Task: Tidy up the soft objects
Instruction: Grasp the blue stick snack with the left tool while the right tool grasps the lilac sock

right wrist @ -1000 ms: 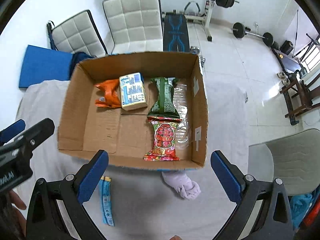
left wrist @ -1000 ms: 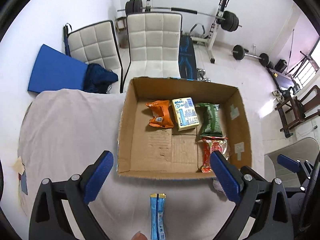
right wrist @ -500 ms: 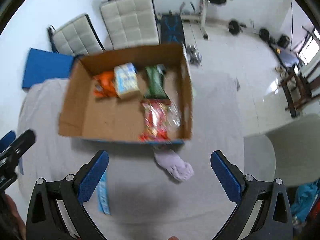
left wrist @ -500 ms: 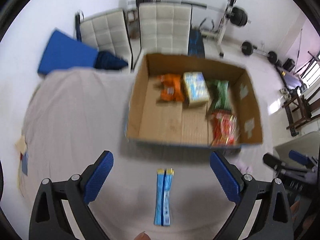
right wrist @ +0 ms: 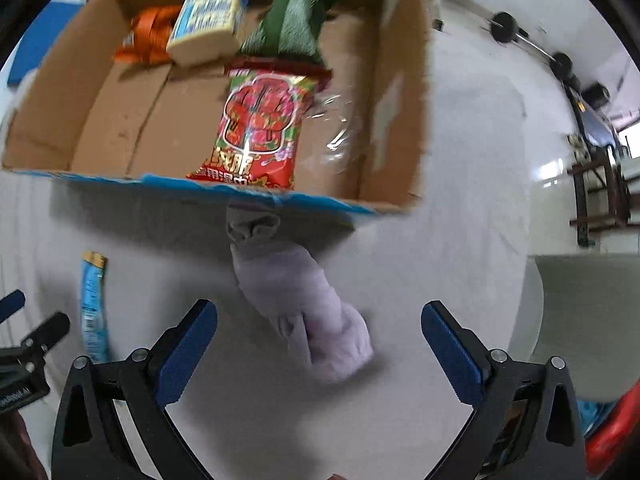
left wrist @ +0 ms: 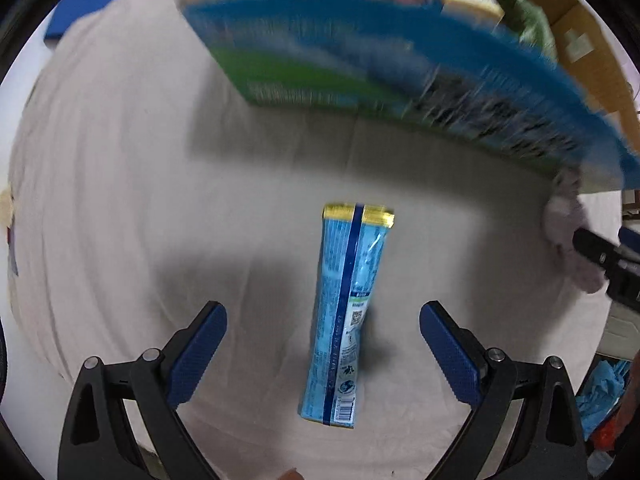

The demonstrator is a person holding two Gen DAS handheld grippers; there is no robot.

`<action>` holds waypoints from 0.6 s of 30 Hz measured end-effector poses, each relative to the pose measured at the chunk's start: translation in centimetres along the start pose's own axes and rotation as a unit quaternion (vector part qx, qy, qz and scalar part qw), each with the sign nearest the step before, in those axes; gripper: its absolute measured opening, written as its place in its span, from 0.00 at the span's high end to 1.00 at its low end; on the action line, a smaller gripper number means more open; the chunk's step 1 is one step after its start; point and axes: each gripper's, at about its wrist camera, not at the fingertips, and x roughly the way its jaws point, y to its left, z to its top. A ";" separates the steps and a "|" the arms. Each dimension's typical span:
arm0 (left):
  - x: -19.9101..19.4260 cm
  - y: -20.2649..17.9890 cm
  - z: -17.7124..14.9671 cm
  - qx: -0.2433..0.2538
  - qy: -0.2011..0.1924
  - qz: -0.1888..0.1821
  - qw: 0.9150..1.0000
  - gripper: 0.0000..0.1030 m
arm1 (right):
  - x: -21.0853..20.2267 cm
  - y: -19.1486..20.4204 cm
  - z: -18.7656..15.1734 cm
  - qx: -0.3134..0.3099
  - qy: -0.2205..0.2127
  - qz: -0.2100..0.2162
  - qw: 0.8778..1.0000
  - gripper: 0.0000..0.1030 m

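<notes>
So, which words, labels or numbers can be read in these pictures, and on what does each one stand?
"用湿巾": partly readable on the red packet in the cardboard box; the larger characters above are unclear.
Blue sachet: QR code and barcode, print too small.
Box outer wall: print blurred.
Yellow-blue pack: blurred.
Left gripper label: cut off and too small.

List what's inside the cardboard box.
Cardboard box holds a red packet, green packet, orange packet, pale carton and clear wrapper. Beneath them is hidden.
</notes>
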 end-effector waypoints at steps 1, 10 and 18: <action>0.8 0.0 -0.1 -0.002 0.009 0.001 1.000 0.04 | 0.6 0.2 0.2 -0.003 0.004 0.001 1.000 0.00; 4.2 -0.1 -0.4 -0.006 0.046 -0.006 0.999 0.19 | 3.8 1.5 0.9 -0.005 0.048 0.018 0.999 0.27; 3.5 -1.2 0.0 0.001 0.041 -0.020 0.999 0.75 | 5.0 2.4 -0.6 -0.004 0.071 0.004 0.997 0.50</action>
